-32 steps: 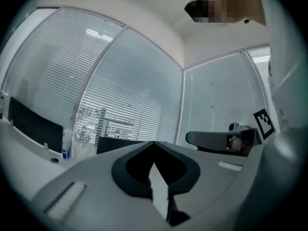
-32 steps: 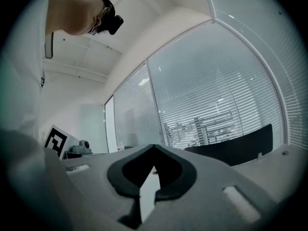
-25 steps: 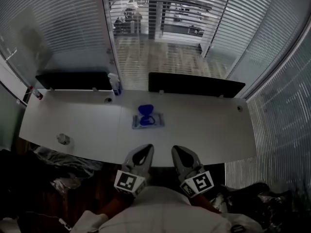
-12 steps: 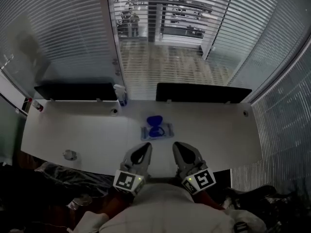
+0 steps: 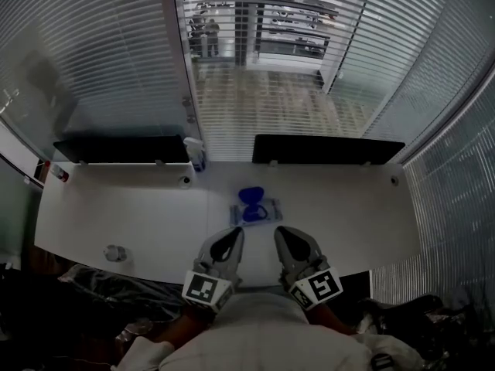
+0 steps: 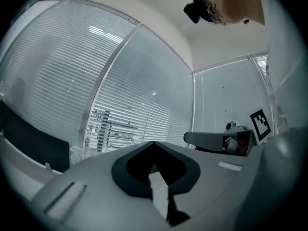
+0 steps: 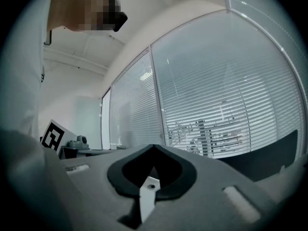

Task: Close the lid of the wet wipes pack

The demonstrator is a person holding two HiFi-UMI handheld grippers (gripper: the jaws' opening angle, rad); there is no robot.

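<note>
The wet wipes pack (image 5: 257,212) lies flat on the white desk (image 5: 348,207), about midway along its width. Its blue lid (image 5: 250,195) is open and stands up on the far edge of the pack, with the blue opening ring showing just in front of it.

Both tools sit on the near side of the pack, over the desk's front edge and close to the person's body. The left gripper (image 5: 234,233) is near and slightly left of the pack. The right gripper (image 5: 279,231) is near and slightly right of it. Their tips point toward the pack with a strip of bare desk between, so neither touches the pack or the lid. The pack lies almost on the line that runs between the two tools.

In the left gripper view the jaws meet at their tips with nothing between them. The right gripper view shows the same: jaws fully together and empty. Each tool's marker cube (image 5: 203,290) sits at its rear end, toward the person.

Beyond the pack and to its left a spray bottle (image 5: 196,153) stands by the end of a dark partition screen (image 5: 120,149). A second screen (image 5: 329,149) runs beyond the pack to its right. Well to the left of the pack, near the desk's front edge, sits a small round object (image 5: 116,253), possibly a roll of tape. Slatted blinds (image 5: 255,68) fill the far side.
</note>
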